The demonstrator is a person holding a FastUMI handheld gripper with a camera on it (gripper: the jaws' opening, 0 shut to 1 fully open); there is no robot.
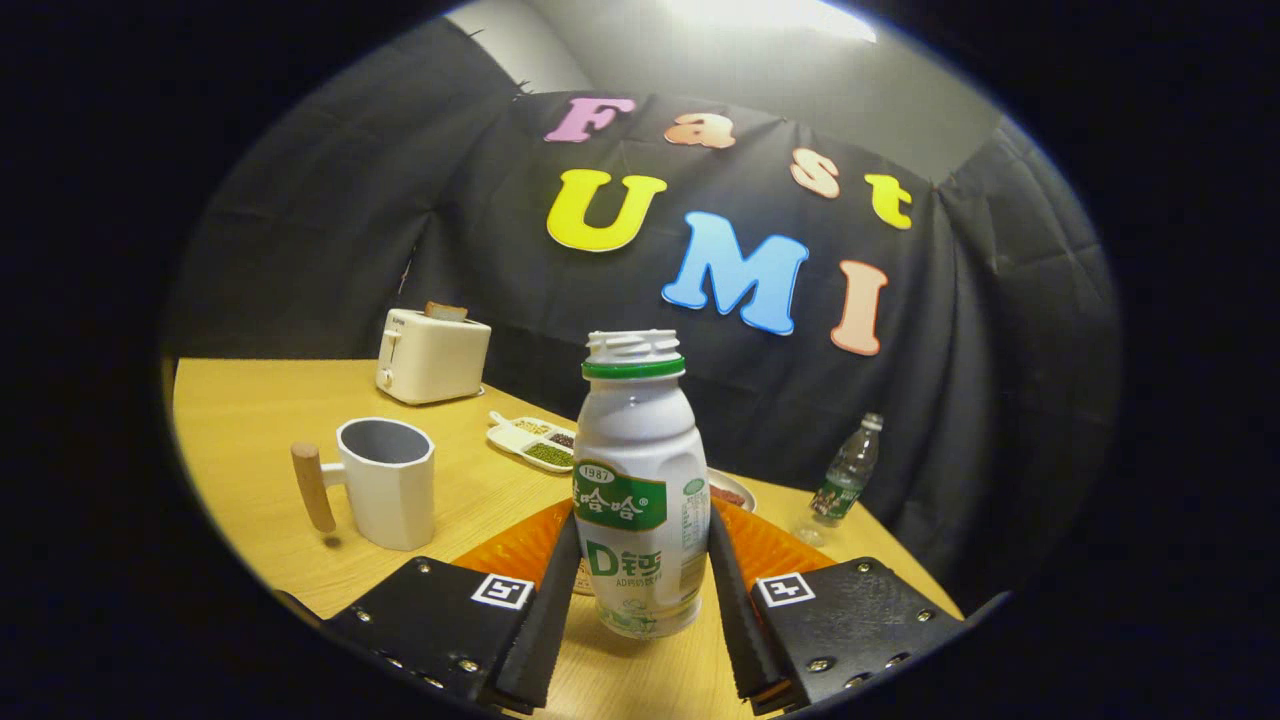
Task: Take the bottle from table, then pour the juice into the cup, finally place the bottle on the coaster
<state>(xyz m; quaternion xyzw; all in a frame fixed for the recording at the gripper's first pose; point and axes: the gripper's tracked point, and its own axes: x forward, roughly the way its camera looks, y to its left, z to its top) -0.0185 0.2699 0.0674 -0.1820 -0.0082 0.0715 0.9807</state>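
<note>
Our gripper (640, 610) has its 2 fingers pressed against the sides of the bottle (640, 490), pinching its lower body while it stands upright between them. We judge the grasp low, so we should lift straight and slowly to avoid tipping. Just behind lies the orange coaster (770, 550); further left stands the cup (385, 480), its mouth open for pouring.

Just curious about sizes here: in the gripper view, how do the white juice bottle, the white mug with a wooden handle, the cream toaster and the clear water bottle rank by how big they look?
1. White juice bottle, between the gripper's fingers; nearness inflates it.
2. White mug with wooden handle.
3. Cream toaster, close to the mug; farther off, so unsure.
4. Clear water bottle.
</note>
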